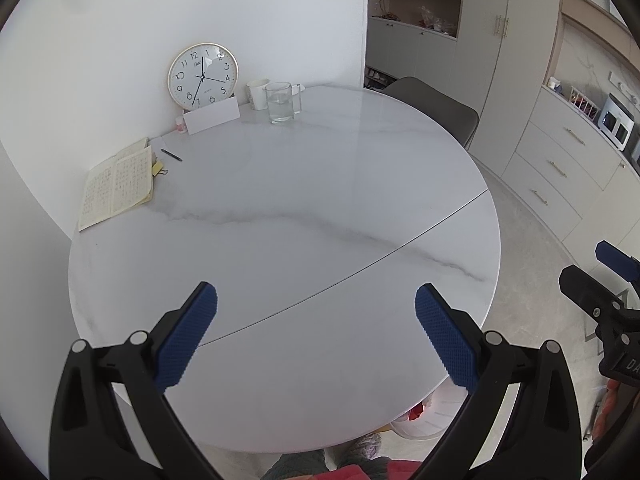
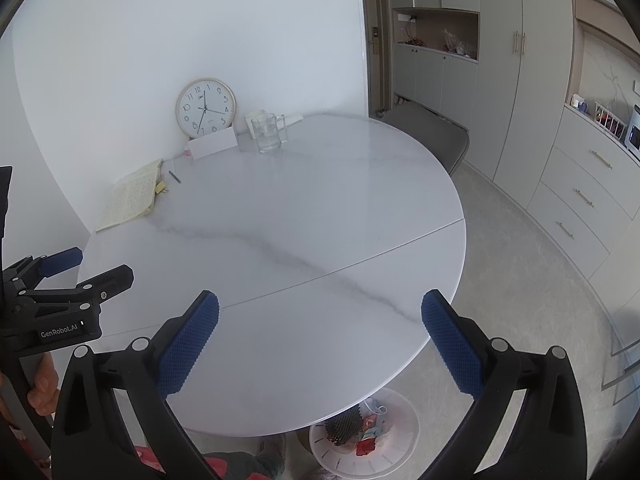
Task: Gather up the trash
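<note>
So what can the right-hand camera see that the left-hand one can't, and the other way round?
Only the right wrist view shows inside the clear bin on the floor by the table: a dark spiky thing and bits of coloured trash; it also catches the left gripper, open, from the side. Only the left wrist view shows the small pink-capped bottle clearly, and the right gripper at its edge. Both share the marble table, clock, glass jug, open notebook and pen.

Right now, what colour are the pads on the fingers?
Blue, bumpy-textured pads, clearest in the right wrist view.
</note>
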`<action>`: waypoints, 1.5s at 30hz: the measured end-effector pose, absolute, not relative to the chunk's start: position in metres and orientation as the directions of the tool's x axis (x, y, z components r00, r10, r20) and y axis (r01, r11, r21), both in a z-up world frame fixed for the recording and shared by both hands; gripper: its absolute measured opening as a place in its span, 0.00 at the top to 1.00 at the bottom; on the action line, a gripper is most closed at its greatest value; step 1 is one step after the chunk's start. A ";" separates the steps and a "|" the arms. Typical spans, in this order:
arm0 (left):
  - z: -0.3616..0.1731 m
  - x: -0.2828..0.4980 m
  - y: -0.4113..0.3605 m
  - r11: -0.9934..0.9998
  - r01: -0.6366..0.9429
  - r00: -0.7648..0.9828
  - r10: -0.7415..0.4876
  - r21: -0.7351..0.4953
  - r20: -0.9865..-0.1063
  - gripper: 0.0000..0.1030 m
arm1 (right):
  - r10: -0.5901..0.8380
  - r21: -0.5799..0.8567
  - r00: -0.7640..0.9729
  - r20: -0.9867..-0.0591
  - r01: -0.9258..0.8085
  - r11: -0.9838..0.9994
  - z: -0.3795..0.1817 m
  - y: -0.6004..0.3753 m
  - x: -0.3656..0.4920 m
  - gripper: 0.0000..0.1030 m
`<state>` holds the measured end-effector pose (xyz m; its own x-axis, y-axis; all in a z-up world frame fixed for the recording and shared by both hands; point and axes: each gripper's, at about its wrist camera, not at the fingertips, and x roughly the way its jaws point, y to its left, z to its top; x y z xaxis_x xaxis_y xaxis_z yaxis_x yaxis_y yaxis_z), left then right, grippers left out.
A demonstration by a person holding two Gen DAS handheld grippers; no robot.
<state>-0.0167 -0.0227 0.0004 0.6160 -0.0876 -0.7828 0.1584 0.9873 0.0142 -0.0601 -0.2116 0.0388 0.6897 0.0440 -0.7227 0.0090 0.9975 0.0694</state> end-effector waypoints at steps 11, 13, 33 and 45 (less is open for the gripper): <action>0.000 -0.013 -0.019 0.988 0.155 0.613 -0.083 0.017 -0.785 0.08 | 0.041 0.064 0.681 -0.731 0.008 0.998 0.035 -0.207 -0.057 0.02; 0.000 -0.013 -0.019 0.987 0.157 0.612 -0.084 0.017 -0.786 0.08 | 0.040 0.062 0.681 -0.731 0.007 0.998 0.035 -0.207 -0.057 0.02; -0.002 -0.006 -0.017 0.986 0.163 0.604 -0.083 0.021 -0.793 0.08 | 0.040 0.061 0.673 -0.739 0.008 0.998 0.031 -0.205 -0.054 0.02; -0.004 -0.004 -0.015 0.986 0.163 0.601 -0.081 0.022 -0.795 0.08 | 0.040 0.060 0.669 -0.742 0.007 0.998 0.030 -0.201 -0.053 0.02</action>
<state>-0.0038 -0.0153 -0.0039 0.6010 -0.0814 -0.7951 0.1626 0.9865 0.0219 -0.0532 -0.2012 0.0296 0.6693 0.0399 -0.7419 0.0068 0.9982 0.0598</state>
